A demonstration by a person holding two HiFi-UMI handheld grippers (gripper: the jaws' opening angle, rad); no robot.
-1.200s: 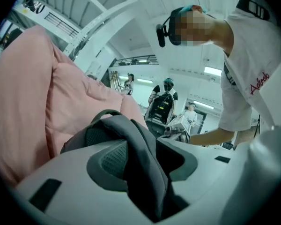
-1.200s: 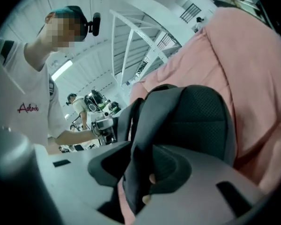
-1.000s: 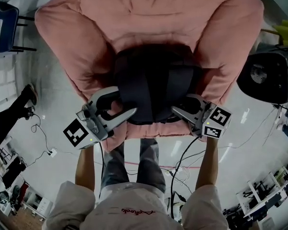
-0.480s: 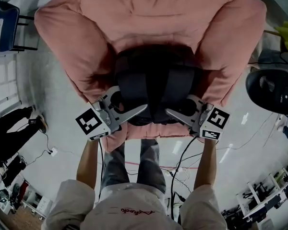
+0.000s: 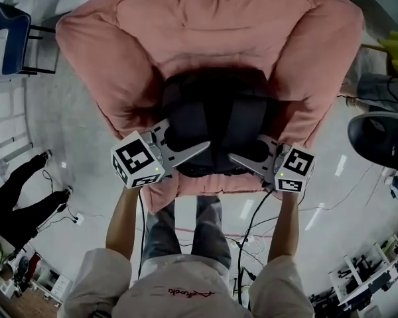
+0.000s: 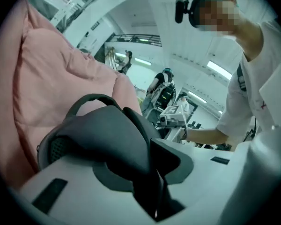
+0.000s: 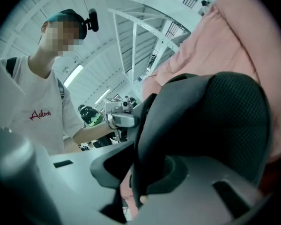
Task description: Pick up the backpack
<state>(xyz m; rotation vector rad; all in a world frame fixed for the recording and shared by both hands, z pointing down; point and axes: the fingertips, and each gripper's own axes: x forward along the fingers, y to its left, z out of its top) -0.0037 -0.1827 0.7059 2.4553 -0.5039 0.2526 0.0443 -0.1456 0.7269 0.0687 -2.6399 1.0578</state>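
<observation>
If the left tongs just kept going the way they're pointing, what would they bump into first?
The backpack. The left tongs are closing with its padded shoulder strap already between them, so going on they would likely push straight into the bag's body.

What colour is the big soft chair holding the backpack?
Pink; the cushioned armchair shows best in the head view.

Black backpack (image 5: 215,121) on the pink armchair (image 5: 205,32).
It lies in the seat hollow, strap side up, two padded shoulder straps running toward the front edge.
</observation>
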